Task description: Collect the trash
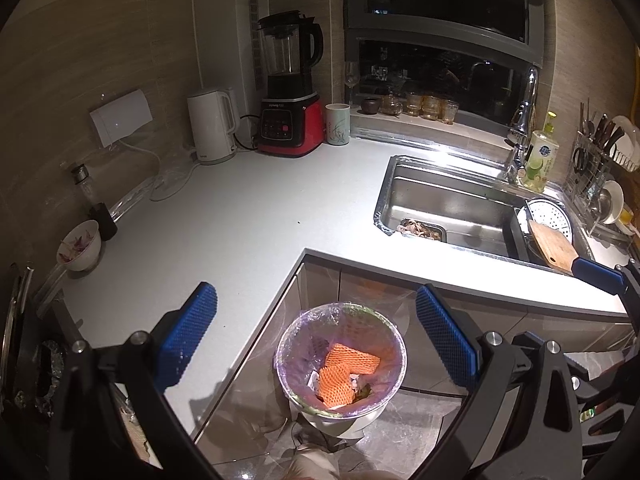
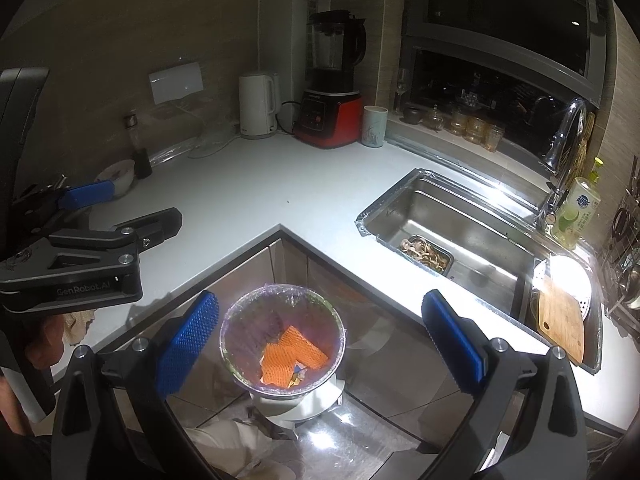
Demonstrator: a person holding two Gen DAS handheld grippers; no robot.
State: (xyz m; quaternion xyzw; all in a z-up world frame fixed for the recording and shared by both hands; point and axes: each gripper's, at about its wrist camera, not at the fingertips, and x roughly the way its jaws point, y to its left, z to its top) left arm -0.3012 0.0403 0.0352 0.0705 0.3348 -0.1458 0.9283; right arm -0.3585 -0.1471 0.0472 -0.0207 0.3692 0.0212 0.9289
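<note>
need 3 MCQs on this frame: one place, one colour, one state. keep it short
1. Where does the trash bin stand?
A. on the countertop
B. on the floor by the cabinet corner
C. in the sink

2. What colour is the foam netting in the bin?
A. orange
B. green
C. white

3. How is the left gripper?
A. shut on the netting
B. shut on nothing
C. open, holding nothing

Key:
1 B, the bin sits below the countertop edge, on the tiled floor.
2 A, the mesh pieces show orange in both wrist views.
3 C, its blue pads stand wide apart with only the bin seen between them.
</note>
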